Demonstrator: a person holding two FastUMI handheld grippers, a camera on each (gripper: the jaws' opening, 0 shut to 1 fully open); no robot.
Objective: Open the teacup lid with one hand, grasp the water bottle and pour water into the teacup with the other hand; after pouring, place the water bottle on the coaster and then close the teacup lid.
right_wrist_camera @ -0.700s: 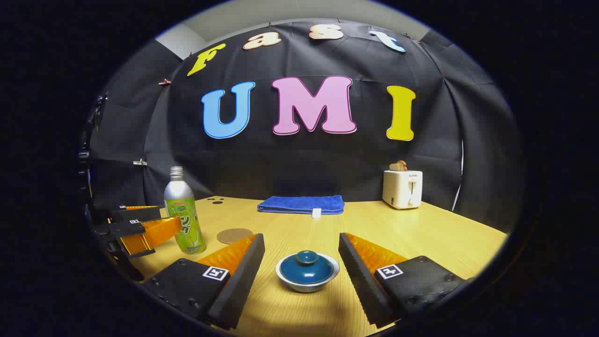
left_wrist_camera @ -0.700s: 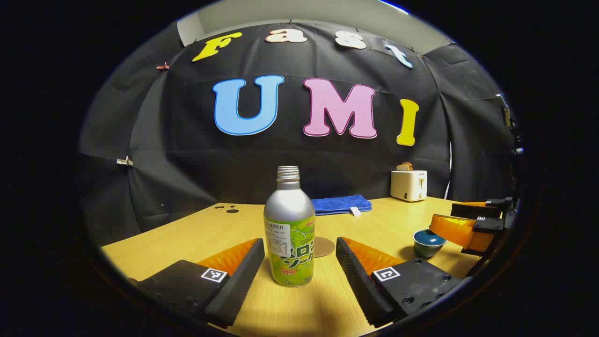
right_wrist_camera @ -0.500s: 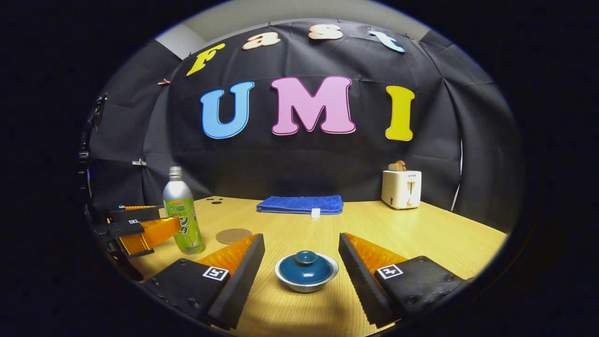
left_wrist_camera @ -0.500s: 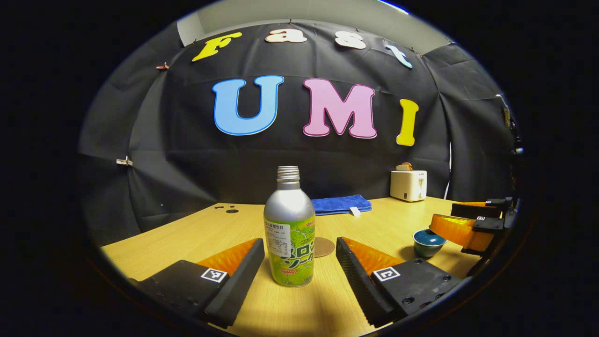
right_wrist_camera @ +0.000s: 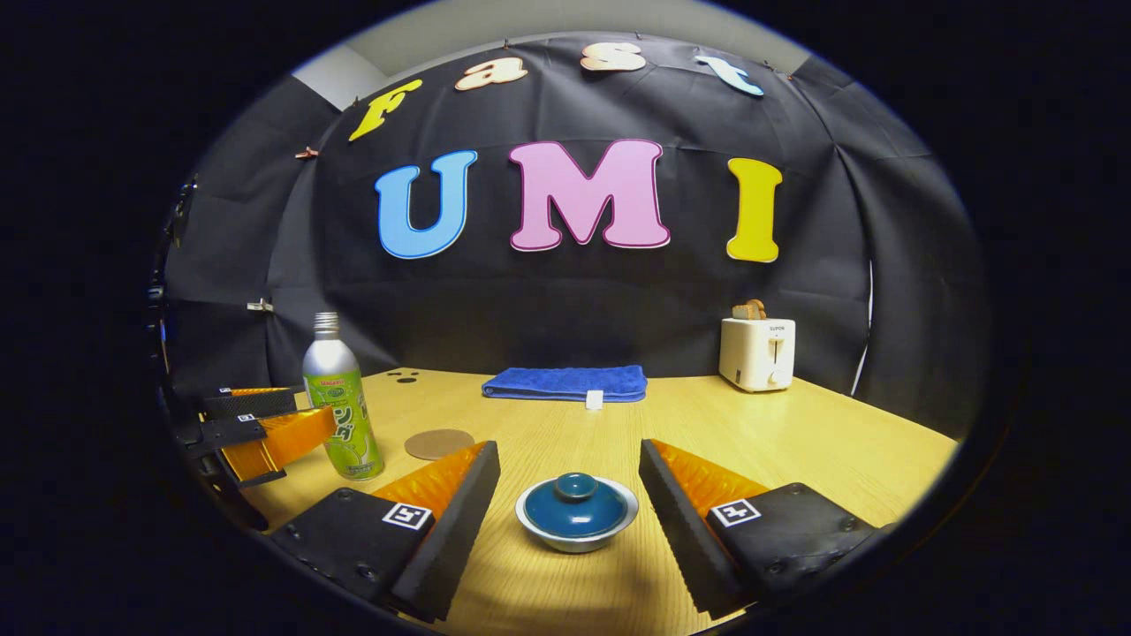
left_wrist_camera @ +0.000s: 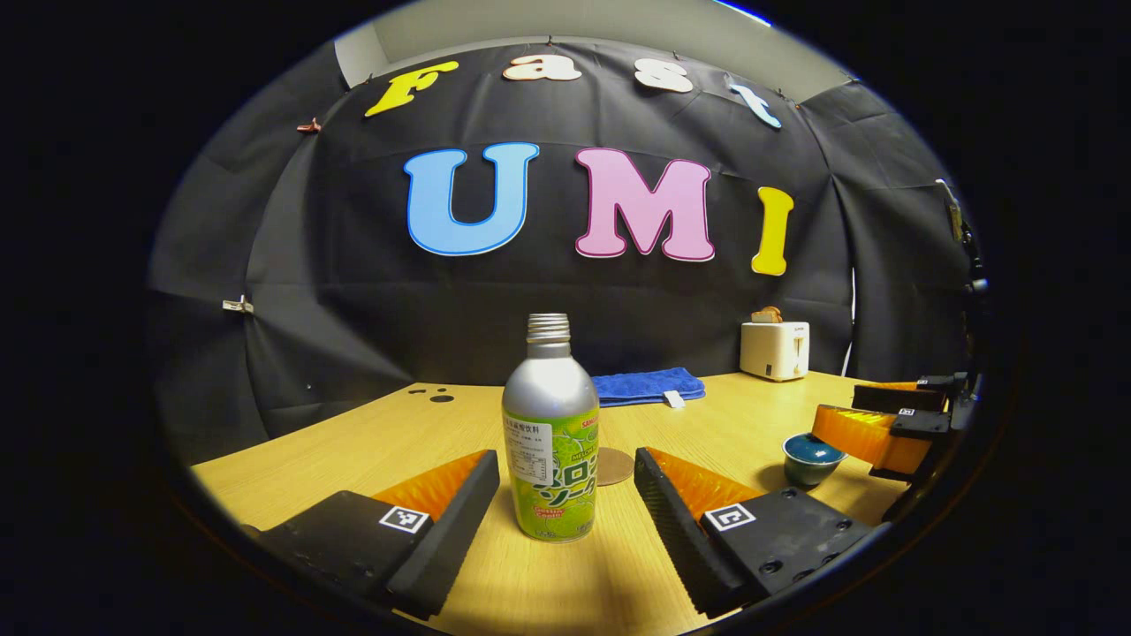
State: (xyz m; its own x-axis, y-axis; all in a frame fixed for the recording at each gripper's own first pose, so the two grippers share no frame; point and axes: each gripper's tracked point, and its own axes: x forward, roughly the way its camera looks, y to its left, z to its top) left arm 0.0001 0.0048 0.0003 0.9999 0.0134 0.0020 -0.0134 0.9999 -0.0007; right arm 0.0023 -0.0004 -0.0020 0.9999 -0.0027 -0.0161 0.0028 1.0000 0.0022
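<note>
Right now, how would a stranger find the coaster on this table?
On the wooden table, look in front of the folded blue towel. Between it and the water bottle lies the coaster: the only flat brown disc there.

Light wooden table (right_wrist_camera: 795, 442), black cloth wall (right_wrist_camera: 574, 309) behind, pale ceiling (left_wrist_camera: 565, 22) above, dim lighting

Both grippers' jaws sit on black screwed blocks (left_wrist_camera: 778, 539) bearing square black-and-white markers (right_wrist_camera: 406, 515).
</note>
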